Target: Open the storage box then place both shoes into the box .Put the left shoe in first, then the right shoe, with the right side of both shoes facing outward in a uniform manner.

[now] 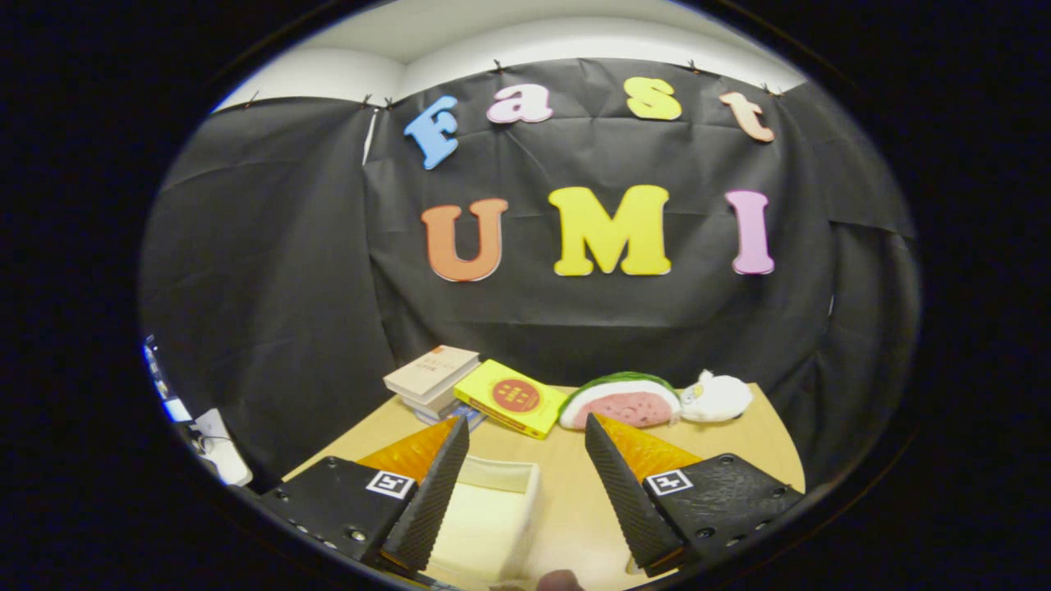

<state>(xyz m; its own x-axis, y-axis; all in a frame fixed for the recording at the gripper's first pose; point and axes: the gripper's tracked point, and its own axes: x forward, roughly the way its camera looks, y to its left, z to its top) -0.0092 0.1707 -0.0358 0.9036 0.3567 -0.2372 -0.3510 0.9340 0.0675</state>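
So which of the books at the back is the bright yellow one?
The yellow book lying flat beside the watermelon toy. The pale books sit stacked on its other side. The open tool is well short of both.

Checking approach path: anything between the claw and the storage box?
Nothing visible. The claw is open, and the storage box lies on the table between its fingers, close by one finger. The books and watermelon toy sit beyond.

Gripper (525,435) raised, level; fingers (427,501) spread wide apart, nothing between them, pressing on nothing.
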